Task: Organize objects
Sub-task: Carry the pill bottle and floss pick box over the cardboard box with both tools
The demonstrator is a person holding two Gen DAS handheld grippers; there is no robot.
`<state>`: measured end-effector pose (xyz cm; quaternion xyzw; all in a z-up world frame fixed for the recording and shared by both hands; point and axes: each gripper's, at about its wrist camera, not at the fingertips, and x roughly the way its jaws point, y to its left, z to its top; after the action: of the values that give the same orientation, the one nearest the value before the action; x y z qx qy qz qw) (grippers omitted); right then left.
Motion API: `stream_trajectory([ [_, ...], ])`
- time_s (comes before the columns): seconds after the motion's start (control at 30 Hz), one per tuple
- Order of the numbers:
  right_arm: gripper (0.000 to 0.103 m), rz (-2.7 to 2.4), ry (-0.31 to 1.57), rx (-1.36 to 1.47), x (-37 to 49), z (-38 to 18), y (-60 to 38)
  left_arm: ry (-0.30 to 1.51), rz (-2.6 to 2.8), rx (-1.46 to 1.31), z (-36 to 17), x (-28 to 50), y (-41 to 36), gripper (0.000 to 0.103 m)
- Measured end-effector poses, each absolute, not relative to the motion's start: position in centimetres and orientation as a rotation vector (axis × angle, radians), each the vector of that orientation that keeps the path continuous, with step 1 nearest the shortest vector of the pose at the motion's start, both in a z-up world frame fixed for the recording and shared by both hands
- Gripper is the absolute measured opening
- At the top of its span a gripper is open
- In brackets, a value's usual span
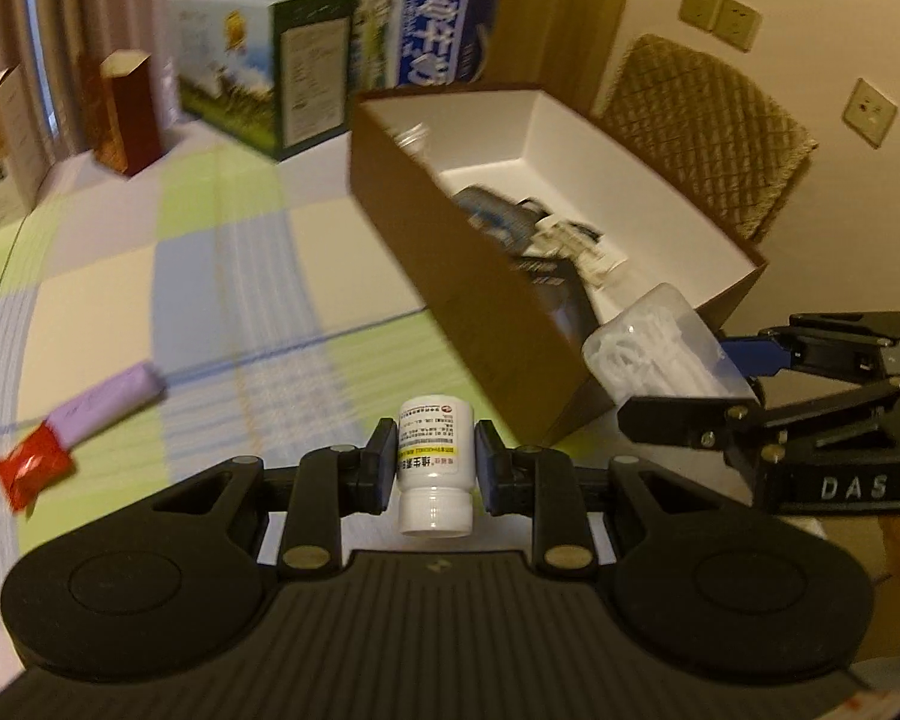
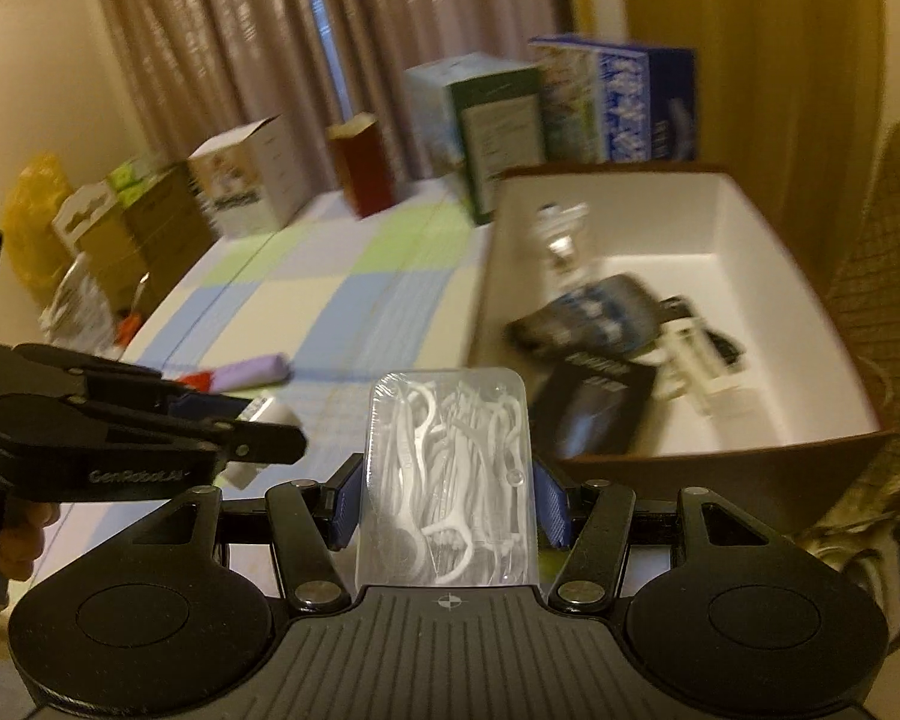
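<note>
We're gripping two items, both clear of the table. Left gripper (image 1: 433, 463) is clamping a small white pill bottle (image 1: 433, 468) across its label, cap pointing back toward the camera. Right gripper (image 2: 448, 501) is squeezing a clear plastic case of white floss picks (image 2: 450, 480) between its blue pads (image 2: 553, 507); in the left view that case (image 1: 660, 348) is hanging just at the near corner of the open cardboard box (image 1: 480, 276).

The box (image 2: 678, 456) is brown outside, white inside, sitting on the checked tablecloth (image 1: 222, 276). Inside we're seeing a dark flat packet (image 2: 594, 408) near the front wall, a blue-and-dark pouch (image 2: 594, 312) behind it, some white-and-black small items (image 2: 696, 354), and a clear glassy thing (image 2: 561, 234) at the far end. Motion blur is making all of these hard to identify.

Left on the cloth, a purple bar (image 1: 108, 402) is lying against a red wrapper (image 1: 33, 468), well apart from the box.

Far edge: a red carton (image 1: 126, 111), green-white carton (image 1: 264, 72) and blue-white carton (image 1: 432, 30) are standing upright; print unreadable. A quilted chair back (image 1: 708, 132) is showing behind the box.
</note>
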<state>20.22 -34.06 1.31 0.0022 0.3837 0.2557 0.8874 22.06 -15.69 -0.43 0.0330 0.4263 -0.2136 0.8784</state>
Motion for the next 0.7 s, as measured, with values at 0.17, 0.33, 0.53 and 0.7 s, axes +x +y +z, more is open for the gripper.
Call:
stream_trajectory([
  [0.17, 0.054, 0.469, 0.765, 0.014, 22.0, 2.6, -37.1, 0.857, -0.487, 0.088, 0.3, 23.5, -18.8, 0.022],
  [0.33, 0.054, 0.441, 0.738, 0.009, 23.9, 3.4, -39.3, 0.841, -0.507, 0.096, 0.6, 25.4, -21.5, 0.022],
  [0.53, 0.054, 0.43, 0.723, -0.004, 27.0, 3.6, -40.9, 0.84, -0.514, 0.104, 0.7, 28.3, -24.6, 0.022],
  [0.7, 0.054, 0.42, 0.717, -0.009, 30.7, 3.2, -41.6, 0.829, -0.507, 0.114, 0.9, 31.5, -26.9, 0.022],
])
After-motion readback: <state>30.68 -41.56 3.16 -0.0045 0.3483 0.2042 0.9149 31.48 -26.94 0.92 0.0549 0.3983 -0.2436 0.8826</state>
